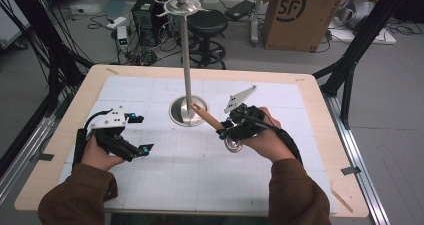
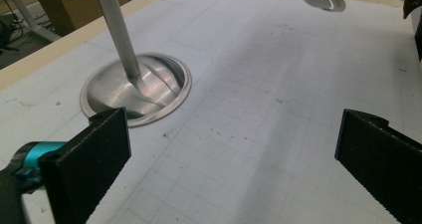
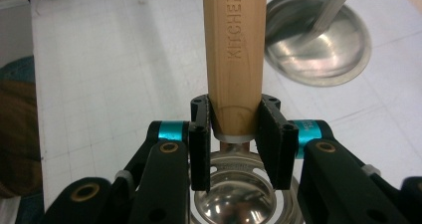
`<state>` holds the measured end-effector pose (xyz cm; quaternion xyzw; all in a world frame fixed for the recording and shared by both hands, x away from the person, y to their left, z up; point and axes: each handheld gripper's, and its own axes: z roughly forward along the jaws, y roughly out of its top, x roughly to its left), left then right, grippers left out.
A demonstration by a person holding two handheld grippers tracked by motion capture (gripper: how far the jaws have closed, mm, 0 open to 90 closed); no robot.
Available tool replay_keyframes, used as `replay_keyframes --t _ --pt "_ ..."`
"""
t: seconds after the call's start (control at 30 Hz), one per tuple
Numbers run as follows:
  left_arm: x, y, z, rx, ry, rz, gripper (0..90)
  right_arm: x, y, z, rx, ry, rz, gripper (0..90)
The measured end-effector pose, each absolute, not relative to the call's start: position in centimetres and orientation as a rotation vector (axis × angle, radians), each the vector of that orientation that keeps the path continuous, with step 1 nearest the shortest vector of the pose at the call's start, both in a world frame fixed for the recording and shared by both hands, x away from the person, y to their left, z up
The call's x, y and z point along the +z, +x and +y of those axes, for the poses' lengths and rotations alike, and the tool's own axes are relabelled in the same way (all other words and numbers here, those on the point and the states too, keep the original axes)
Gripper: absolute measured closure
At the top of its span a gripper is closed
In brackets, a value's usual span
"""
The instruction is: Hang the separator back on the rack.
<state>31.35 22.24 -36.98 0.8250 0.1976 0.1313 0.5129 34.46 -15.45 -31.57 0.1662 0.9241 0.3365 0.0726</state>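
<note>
A utensil with a wooden handle (image 1: 206,117) and a shiny metal bowl (image 1: 233,144) is held level above the mat. My right gripper (image 1: 225,129) is shut on it where the handle meets the metal. In the right gripper view the handle (image 3: 234,50), stamped KITCHEN, runs forward between the pads of my right gripper (image 3: 234,122), with the bowl (image 3: 239,199) below them. The handle's far end points at the round base (image 1: 187,111) of a tall metal stand. My left gripper (image 1: 141,133) hovers open at the left, and in its own view the left gripper (image 2: 234,154) holds nothing.
The stand's thin pole (image 1: 186,60) rises to a hooked top (image 1: 182,5) and stands on a white gridded mat (image 1: 150,90) over a wooden table (image 1: 90,80). Its base (image 2: 137,87) lies ahead of the left gripper. Beyond the table stand a stool (image 1: 207,22) and a cardboard box (image 1: 300,15).
</note>
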Motion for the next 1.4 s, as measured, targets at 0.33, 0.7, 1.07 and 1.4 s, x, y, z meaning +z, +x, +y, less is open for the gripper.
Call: replay_keyframes --t 0.33,0.7,1.07,1.4 --pt "-37.0 31.4 22.3 0.309 1.978 0.475 1.6 -28.6 34.5 -15.9 1.147 0.511 2.686 69.0" --pt "-37.0 31.3 22.2 0.304 1.972 0.475 1.7 -25.7 34.8 -16.3 1.258 0.492 2.582 69.0" --pt "-36.9 31.3 22.2 0.302 1.968 0.477 1.6 -24.2 35.4 -17.1 1.345 0.475 2.521 69.0" --pt "-37.0 31.4 22.1 0.301 1.975 0.474 1.7 -22.9 36.8 -17.9 1.382 0.473 2.492 68.9"
